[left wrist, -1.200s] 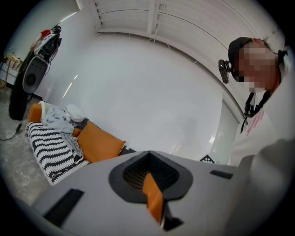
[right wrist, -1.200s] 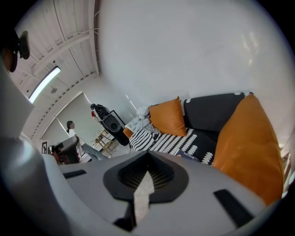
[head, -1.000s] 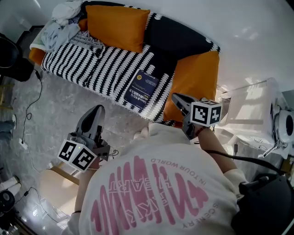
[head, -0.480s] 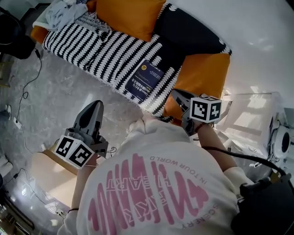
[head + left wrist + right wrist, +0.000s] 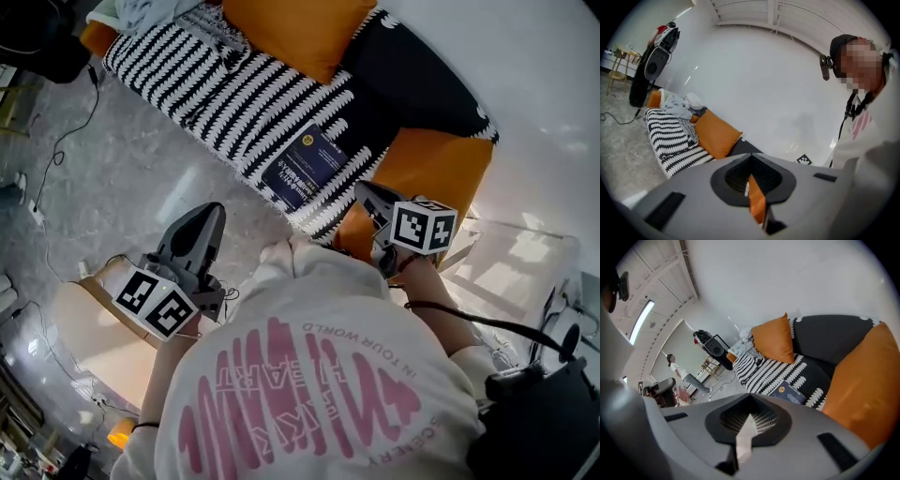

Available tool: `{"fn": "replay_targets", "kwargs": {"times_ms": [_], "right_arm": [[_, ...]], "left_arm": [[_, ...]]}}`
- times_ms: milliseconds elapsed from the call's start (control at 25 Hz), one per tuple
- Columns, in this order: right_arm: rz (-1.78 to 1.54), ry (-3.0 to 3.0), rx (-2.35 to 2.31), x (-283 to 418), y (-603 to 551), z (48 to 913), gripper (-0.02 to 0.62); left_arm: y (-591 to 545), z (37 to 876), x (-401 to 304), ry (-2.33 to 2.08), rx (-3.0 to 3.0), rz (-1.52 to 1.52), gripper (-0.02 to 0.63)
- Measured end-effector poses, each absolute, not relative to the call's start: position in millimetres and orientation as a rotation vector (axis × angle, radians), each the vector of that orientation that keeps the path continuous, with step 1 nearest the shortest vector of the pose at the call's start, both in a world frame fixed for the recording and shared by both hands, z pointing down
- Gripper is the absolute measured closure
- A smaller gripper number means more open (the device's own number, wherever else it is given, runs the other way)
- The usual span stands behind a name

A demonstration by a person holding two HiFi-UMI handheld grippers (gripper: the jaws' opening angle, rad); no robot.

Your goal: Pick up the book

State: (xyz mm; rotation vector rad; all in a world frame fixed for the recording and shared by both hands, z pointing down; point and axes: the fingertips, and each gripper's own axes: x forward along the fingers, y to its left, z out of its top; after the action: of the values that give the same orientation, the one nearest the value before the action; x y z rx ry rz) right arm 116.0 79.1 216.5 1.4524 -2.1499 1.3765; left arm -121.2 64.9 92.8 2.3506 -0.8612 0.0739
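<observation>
Book (image 5: 305, 167) lies flat on the sofa's striped throw (image 5: 187, 75) in the head view, ahead of the left hand-held gripper (image 5: 211, 217) and the right hand-held gripper (image 5: 364, 194). In the left gripper view its jaws are pressed together, empty. In the right gripper view the jaws are likewise together, and the book (image 5: 790, 392) seemingly sits near an orange cushion (image 5: 862, 390).

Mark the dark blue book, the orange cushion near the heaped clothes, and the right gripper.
dark blue book (image 5: 305, 167), head view, centre of its cover.
orange fabric cushion (image 5: 776, 343), right gripper view, middle of its face.
right gripper (image 5: 362, 192), head view, tips of its shut jaws.

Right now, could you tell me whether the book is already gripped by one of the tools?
No, the book lies flat on the striped blanket, clear of the left tool and the right tool.
</observation>
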Motion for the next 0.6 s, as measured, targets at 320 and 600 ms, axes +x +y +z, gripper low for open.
{"fn": "replay_targets", "kwargs": {"times_ms": [320,600], "right_arm": [[1.483,-2.123,1.361,120.5,19.2,261.9,0.584],[1.589,-2.097,1.271,121.6,-24.6,311.8,0.584]], "left_arm": [[44.2,129.8,-109.1,-0.871,2.240,0.103,0.598],[26.9,193.9,-90.8,-0.867,2.162,0.129,0.598]]}}
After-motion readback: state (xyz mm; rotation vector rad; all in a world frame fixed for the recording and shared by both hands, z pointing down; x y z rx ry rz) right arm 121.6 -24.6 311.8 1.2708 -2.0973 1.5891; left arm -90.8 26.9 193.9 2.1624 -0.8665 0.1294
